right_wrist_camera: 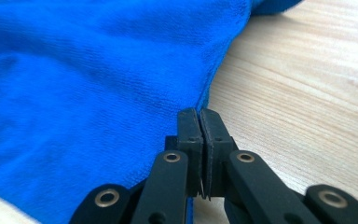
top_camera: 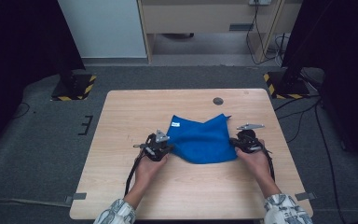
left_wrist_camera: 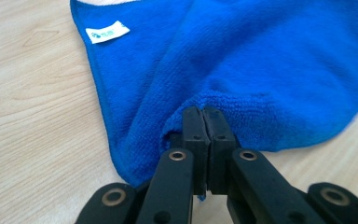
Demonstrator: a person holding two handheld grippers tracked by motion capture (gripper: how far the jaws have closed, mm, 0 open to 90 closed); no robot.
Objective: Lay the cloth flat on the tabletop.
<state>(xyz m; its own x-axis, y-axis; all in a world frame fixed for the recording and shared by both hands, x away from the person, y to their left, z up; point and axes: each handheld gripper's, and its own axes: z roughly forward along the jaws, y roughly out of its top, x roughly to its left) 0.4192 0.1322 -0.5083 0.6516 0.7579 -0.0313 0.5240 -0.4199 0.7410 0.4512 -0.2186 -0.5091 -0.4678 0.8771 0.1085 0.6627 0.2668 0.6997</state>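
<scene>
Cloth under inspection: a blue microfibre cloth (top_camera: 201, 140) lies near the middle of the light wooden surface (top_camera: 121, 112), slightly toward the person's edge, held at two near corners.

Left side: the left gripper (top_camera: 168, 150), black with a grey three-cornered plate on top, sits at the cloth's near-left corner, carried by the person's left hand (top_camera: 148, 169). In the left gripper view its fingers (left_wrist_camera: 195, 128) are pressed together with a fold of the cloth's edge (left_wrist_camera: 223, 102) caught between them; no gap shows between the pads. A small white label (left_wrist_camera: 107, 32) lies on the cloth close to its far-left corner, and the hem runs from there down toward the fingers. The same label shows as a white speck (top_camera: 175, 124) in the high view.

Centre: the cloth is bunched and raised between the two grippers, its far edge forming two peaks with a dip between them. It rests on the surface along its near edge.

Right side: the right gripper (top_camera: 236, 143) sits at the cloth's near-right corner, carried by the right hand (top_camera: 256, 161). In the right gripper view its fingers (right_wrist_camera: 190, 128) are likewise closed on the cloth's edge (right_wrist_camera: 121, 93), with bare wood (right_wrist_camera: 298, 93) to their right. A dark round plug (top_camera: 218, 101) sits in the surface beyond the cloth, well apart from it.
</scene>
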